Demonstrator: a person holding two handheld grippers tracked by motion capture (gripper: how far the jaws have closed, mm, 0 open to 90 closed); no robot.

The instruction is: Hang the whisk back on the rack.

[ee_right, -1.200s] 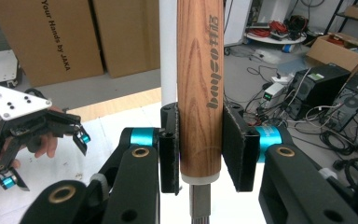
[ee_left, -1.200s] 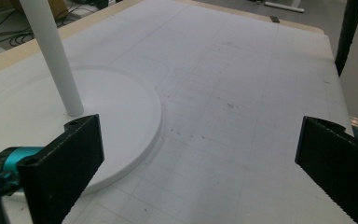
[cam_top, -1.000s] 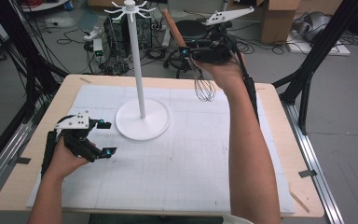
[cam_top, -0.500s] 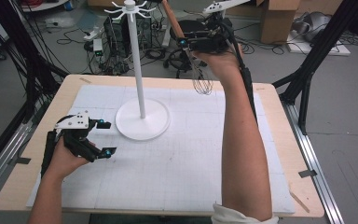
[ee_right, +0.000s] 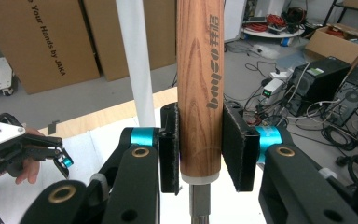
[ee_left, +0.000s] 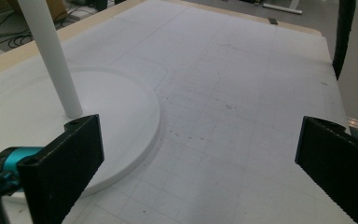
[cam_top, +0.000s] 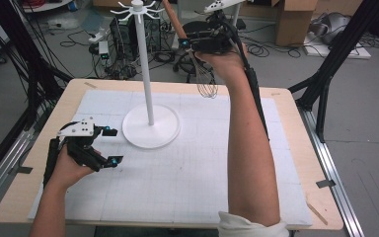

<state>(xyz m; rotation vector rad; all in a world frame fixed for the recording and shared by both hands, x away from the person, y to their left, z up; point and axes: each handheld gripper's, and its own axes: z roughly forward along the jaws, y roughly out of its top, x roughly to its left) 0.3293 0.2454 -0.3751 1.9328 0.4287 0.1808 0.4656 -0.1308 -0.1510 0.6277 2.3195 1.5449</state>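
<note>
up top in the high view, the right gripper sits in the upper middle of the frame, clamped on a whisk whose wooden handle slants up-left toward the hook crown of the white stand, wire loops dangling below. the crown lies just left of the handle's tip, so hanging it looks like a short move leftward. the left gripper rests at lower left, jaws spread and holding nothing, near the stand's base. in the left gripper view, both jaws stand wide over the mat. in the right gripper view, the pads squeeze the upright handle, the pole just behind it to the left.
</note>
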